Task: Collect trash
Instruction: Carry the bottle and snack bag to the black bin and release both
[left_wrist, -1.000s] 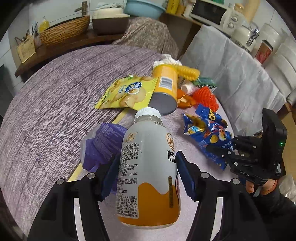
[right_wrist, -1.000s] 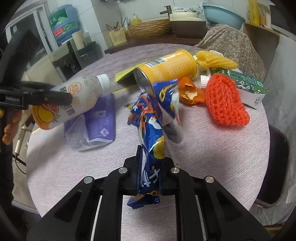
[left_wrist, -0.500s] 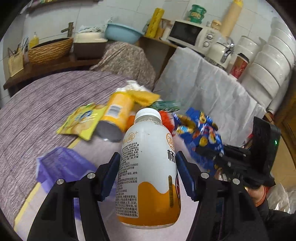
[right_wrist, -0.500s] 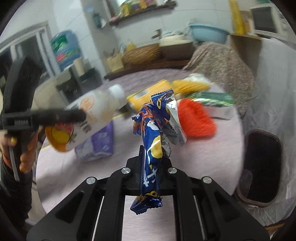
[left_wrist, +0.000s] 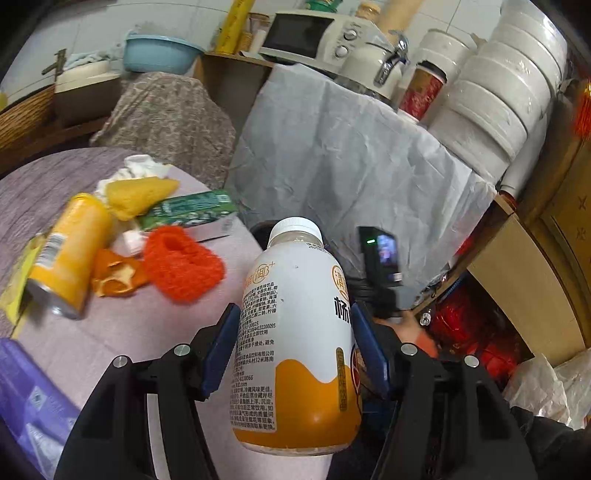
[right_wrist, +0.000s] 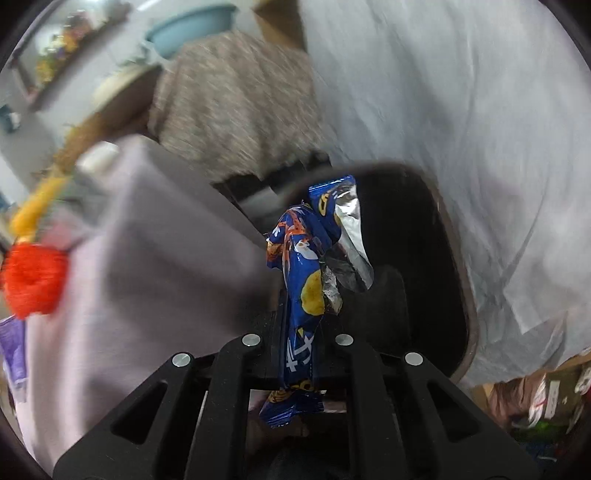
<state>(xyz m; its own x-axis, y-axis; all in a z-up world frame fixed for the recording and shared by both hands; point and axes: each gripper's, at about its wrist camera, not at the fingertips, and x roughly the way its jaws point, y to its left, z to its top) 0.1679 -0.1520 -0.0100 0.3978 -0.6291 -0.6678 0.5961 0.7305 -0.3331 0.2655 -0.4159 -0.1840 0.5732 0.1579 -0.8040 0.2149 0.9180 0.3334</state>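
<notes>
I have the right gripper pinching the wrapper over the dark bin for dropping, while the left gripper clamps the bottle upright beside the table, queued next.

A white-and-orange capped bottle is standing upright in a clamp, while a crumpled blue snack wrapper is hanging pinched before a dark bin.
</notes>
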